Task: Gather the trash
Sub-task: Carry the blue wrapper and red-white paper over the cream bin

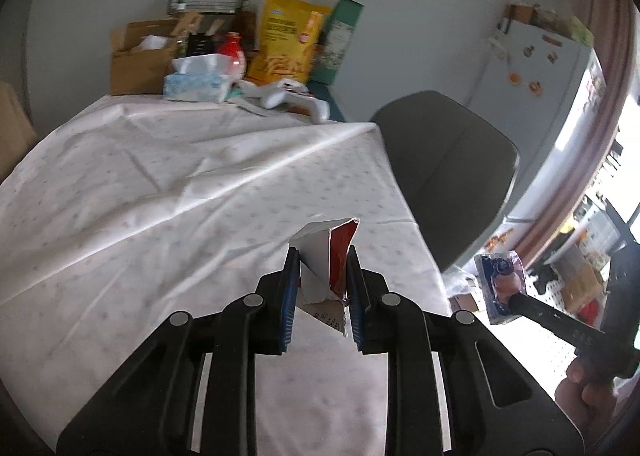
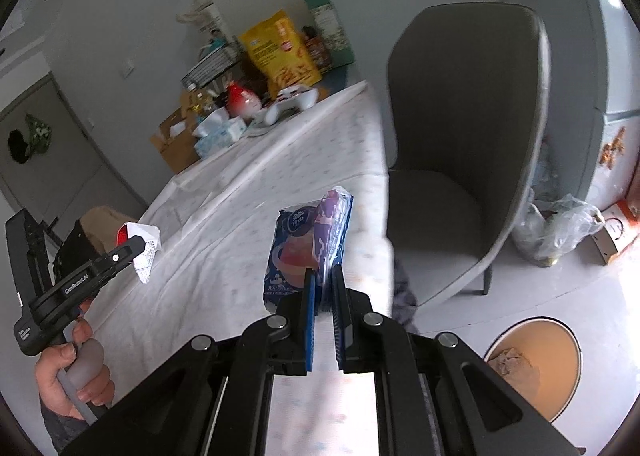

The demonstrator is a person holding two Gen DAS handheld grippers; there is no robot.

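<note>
My left gripper (image 1: 323, 256) is shut on a crumpled white and red paper wrapper (image 1: 326, 260) and holds it above the table's near right part; it also shows in the right wrist view (image 2: 142, 246). My right gripper (image 2: 323, 274) is shut on a blue and purple plastic snack wrapper (image 2: 310, 244), held over the table's right edge; it also shows in the left wrist view (image 1: 502, 282). A round tan trash bin (image 2: 538, 364) with crumpled paper inside stands on the floor at the lower right.
The table (image 1: 160, 184) has a white patterned cloth. At its far end stand a tissue box (image 1: 198, 84), a cardboard box (image 1: 138, 60), a yellow snack bag (image 1: 286, 40) and a green carton (image 1: 340, 40). A grey chair (image 2: 460, 144) stands right of the table, plastic bags (image 2: 556, 228) behind it.
</note>
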